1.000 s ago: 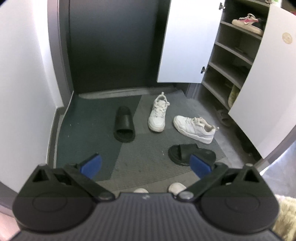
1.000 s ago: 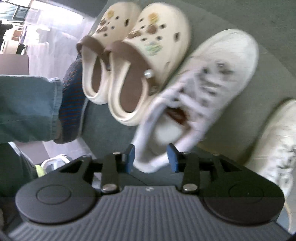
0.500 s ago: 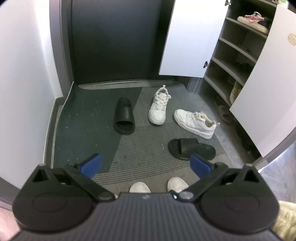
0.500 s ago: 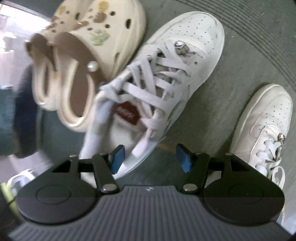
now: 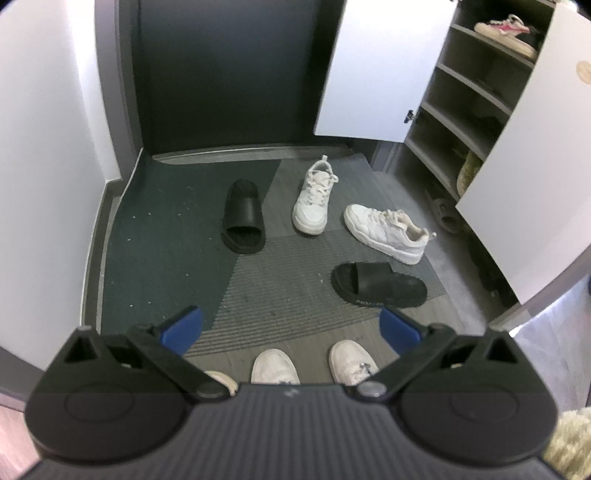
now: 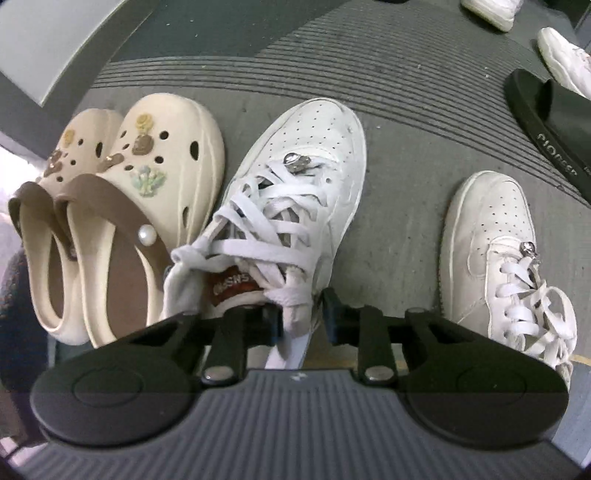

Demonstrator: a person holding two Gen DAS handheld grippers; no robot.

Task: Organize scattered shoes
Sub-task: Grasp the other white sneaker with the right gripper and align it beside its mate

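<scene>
In the right wrist view a white laced sneaker (image 6: 306, 166) stands on the floor beside a pair of cream clogs (image 6: 155, 177). My right gripper (image 6: 301, 314) points down at it, jaws closing around the padded collar on its right side. The collar touches the left pad and a thin gap shows at the right pad. Its mate, another white sneaker (image 6: 487, 229), stands apart to the right. My left gripper (image 5: 291, 325) hangs wide open over the mat with nothing between its fingers. Farther off lie two white sneakers (image 5: 314, 199) (image 5: 388, 232) and two black slides (image 5: 243, 221) (image 5: 376, 284).
An open shoe cabinet (image 5: 461, 110) with shelves stands at the right, its white doors (image 5: 369, 66) swung out, a pink and white shoe (image 5: 506, 33) on the top shelf. A white wall runs along the left. A person's trouser leg shows at the left edge (image 6: 14, 295).
The right gripper turned and sank toward the sneaker. Its jaws widened off the heel, then narrowed around the collar. The left view tipped slightly, showing more of the near sneaker toes.
</scene>
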